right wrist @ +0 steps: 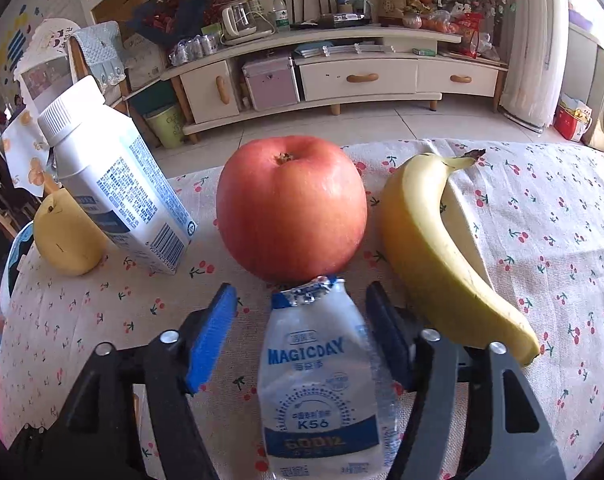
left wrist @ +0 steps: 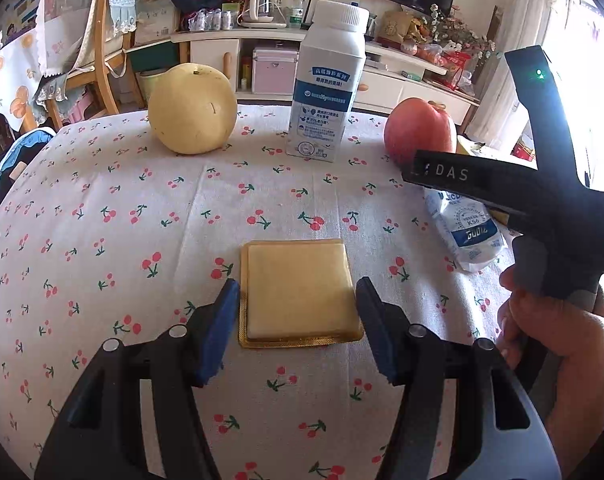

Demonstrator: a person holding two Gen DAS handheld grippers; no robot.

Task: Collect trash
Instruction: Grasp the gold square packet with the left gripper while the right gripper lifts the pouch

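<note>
both claws gape, left claw astride gold packet, right claw hiding pouch base.

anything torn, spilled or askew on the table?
The MAGICDAY pouch lies flat in front of the apple, its top torn open and crumpled. No spill visible. The milk carton stands upright.

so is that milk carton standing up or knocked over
Standing upright. The milk carton sits on its base on the tablecloth, white cap on top, between the pear and apple.
</note>
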